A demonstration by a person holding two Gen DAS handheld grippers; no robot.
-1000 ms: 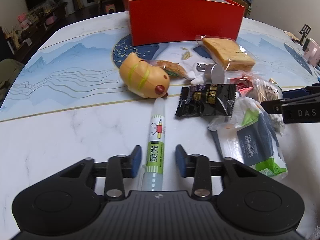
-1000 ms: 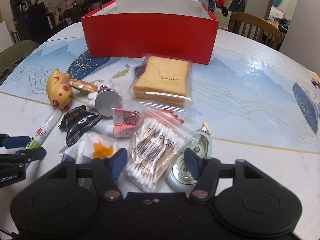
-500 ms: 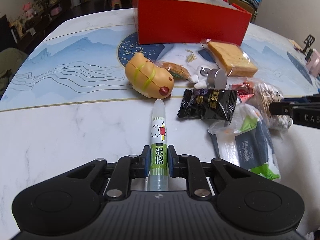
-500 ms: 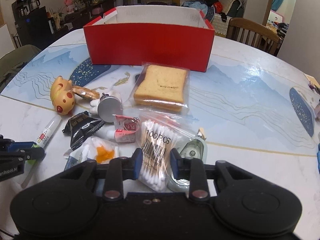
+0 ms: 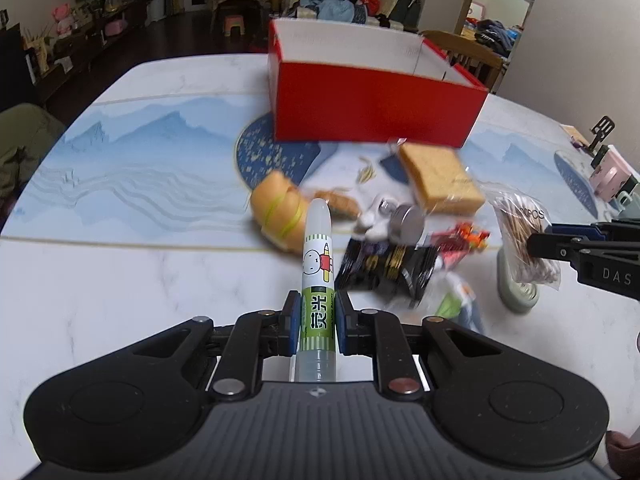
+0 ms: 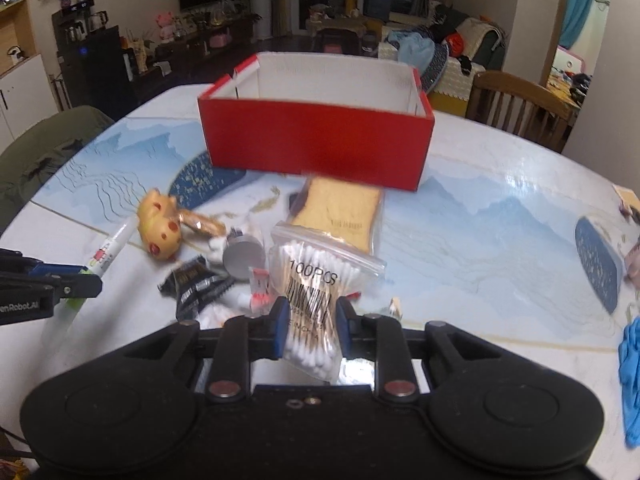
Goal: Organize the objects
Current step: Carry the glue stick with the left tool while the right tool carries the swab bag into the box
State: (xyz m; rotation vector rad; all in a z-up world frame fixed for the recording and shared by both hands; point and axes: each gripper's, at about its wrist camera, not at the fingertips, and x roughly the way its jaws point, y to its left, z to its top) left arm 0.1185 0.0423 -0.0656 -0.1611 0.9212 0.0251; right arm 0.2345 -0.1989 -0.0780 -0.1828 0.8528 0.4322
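Lifting marker (image 5: pixel 317 280), swab bag (image 6: pixel 312 300) together

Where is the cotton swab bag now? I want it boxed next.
In the right wrist view, the cotton swab bag is clamped in the right tongs, in front of the bread slice and red box.

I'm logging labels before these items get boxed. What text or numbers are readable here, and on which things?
"100PCS": bag of cotton swabs, clamped in the right gripper.
"DAS": side of the right gripper, seen from the left wrist view.
"enRobot.AI": side of the left gripper, partly cut off.
Two large Chinese characters: green band of the marker.
Black snack packet: print blurred.
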